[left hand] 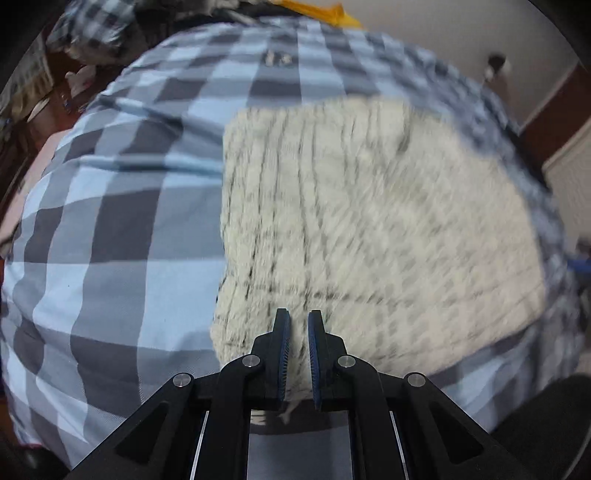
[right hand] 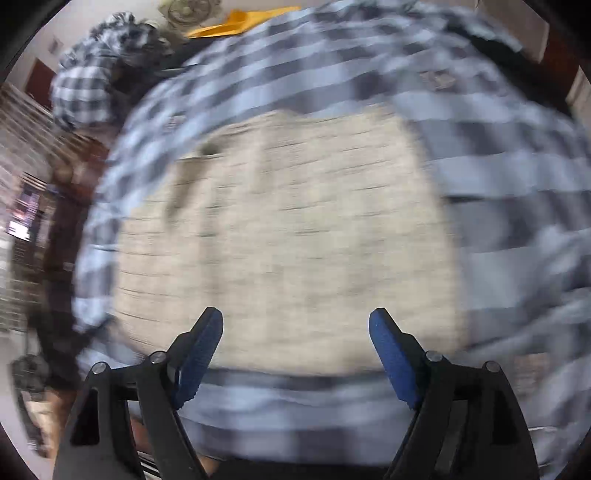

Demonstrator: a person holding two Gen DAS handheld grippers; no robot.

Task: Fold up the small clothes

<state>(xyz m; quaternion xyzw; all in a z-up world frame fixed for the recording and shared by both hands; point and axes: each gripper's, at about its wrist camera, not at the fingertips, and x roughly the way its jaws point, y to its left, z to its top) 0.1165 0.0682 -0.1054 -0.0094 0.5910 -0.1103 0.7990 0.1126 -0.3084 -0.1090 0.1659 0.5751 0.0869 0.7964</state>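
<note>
A cream knitted garment (left hand: pixel 369 229) with thin dark stripes lies folded into a rough rectangle on a blue-and-grey checked bedsheet (left hand: pixel 110 229). My left gripper (left hand: pixel 299 325) is shut on the garment's near edge, with cloth pinched between its blue pads. In the right wrist view the same garment (right hand: pixel 288 240) lies blurred on the checked sheet (right hand: pixel 517 184). My right gripper (right hand: pixel 295 328) is open and empty, its jaws wide apart over the garment's near edge.
A bunched checked cloth (right hand: pixel 92 81) and a yellow item (right hand: pixel 236 22) lie at the far end of the bed. Dark wooden furniture (right hand: pixel 55 221) stands to the left. A white wall and skirting (left hand: pixel 546 96) run to the right.
</note>
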